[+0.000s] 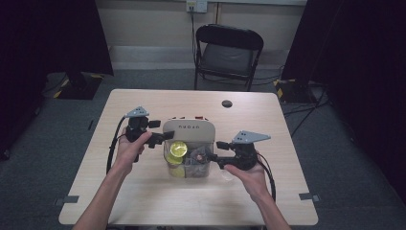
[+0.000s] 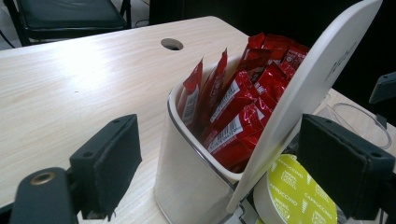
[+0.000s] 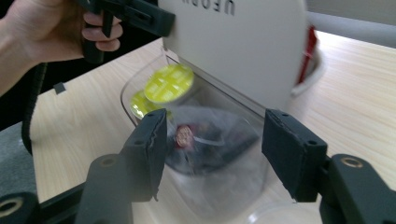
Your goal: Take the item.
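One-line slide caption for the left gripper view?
Left gripper straddles the raised white lid of a container holding red sachets beside a yellow cappuccino capsule.

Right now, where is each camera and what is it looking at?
High view: above the table, looking down; both forearms, left claw and right claw show.
Left gripper view: on the left claw, facing the lid and red packets.
Right gripper view: on the right claw, facing the clear box; a hand shows.
All share the lid.

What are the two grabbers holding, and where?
Nothing is clamped. The open left gripper straddles the white lid at its side edge; the open right gripper faces the clear box.
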Tool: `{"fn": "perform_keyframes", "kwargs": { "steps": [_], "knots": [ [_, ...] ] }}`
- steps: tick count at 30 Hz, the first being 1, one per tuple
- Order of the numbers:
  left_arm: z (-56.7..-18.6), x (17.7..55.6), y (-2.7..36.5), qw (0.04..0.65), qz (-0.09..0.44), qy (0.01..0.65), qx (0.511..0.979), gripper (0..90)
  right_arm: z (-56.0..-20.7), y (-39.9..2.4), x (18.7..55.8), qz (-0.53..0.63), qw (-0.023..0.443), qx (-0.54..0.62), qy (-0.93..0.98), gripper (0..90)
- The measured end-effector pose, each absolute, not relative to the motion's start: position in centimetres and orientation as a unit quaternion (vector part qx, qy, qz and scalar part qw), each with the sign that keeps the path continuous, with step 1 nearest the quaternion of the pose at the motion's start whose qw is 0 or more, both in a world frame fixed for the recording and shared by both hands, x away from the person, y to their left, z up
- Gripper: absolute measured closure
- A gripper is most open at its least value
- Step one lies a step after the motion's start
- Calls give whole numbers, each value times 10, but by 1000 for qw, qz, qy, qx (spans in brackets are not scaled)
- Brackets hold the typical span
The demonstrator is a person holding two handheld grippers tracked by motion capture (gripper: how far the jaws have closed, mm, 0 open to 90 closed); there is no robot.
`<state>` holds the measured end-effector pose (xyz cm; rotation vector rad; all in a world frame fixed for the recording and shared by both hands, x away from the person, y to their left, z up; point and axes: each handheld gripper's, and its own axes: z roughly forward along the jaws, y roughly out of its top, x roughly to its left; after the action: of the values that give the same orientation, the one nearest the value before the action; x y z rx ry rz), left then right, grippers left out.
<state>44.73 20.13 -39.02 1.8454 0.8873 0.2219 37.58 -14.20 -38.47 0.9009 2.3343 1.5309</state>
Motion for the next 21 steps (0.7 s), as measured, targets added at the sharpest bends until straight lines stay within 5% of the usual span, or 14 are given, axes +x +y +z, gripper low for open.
{"fn": "perform_keyframes", "kwargs": {
  "steps": [13, 21],
  "knots": [
    [-391, 448, 203, 515, 89, 371, 768, 135, -396, -110, 396, 481, 74, 289, 824, 441],
    [-392, 448, 203, 517, 87, 369, 767, 135, -404, -106, 401, 466, 70, 294, 831, 547]
  ]
}}
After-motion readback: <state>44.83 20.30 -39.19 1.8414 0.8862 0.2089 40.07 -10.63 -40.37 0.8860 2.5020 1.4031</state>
